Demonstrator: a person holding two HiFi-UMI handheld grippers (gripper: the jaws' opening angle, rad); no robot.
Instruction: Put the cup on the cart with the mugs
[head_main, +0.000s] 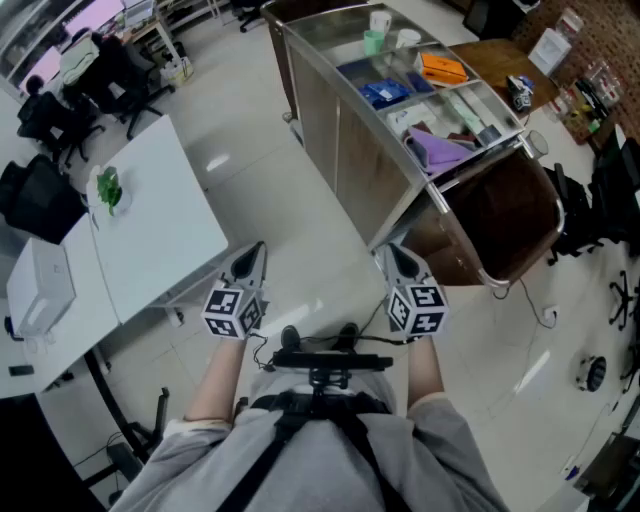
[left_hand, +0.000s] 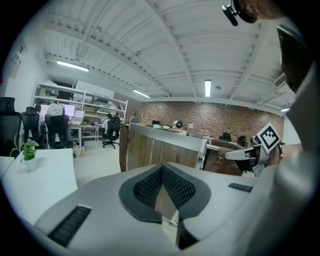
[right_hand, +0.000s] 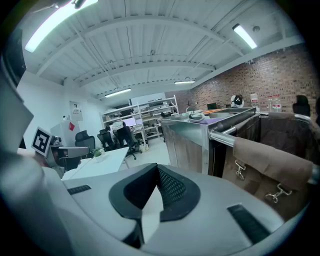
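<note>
Small pale green cup (head_main: 373, 42) is sitting on the far end of the top of the tall stainless steel cart (head_main: 335, 120), at about 1 o'clock in the head view, just beside two white mugs (head_main: 381, 19), so it is likely already in place. Too small to tell the material. It is probably light, rigid and smooth-walled, so slippery. Best taken across the side wall at mid-height, squeezing gently.

Nearer along the cart top, blue, orange and purple items are lying in compartments. A brown bag (head_main: 500, 215) is hanging off the near end at 2 o'clock.

Left gripper (head_main: 256, 250) and right gripper (head_main: 390, 252) are hovering low near the person's body at 6 o'clock, well apart from the cup. Both are showing jaws pressed together with nothing between.

White table (head_main: 150, 230) with a small potted plant (head_main: 108, 188) is standing at 10 o'clock.
</note>
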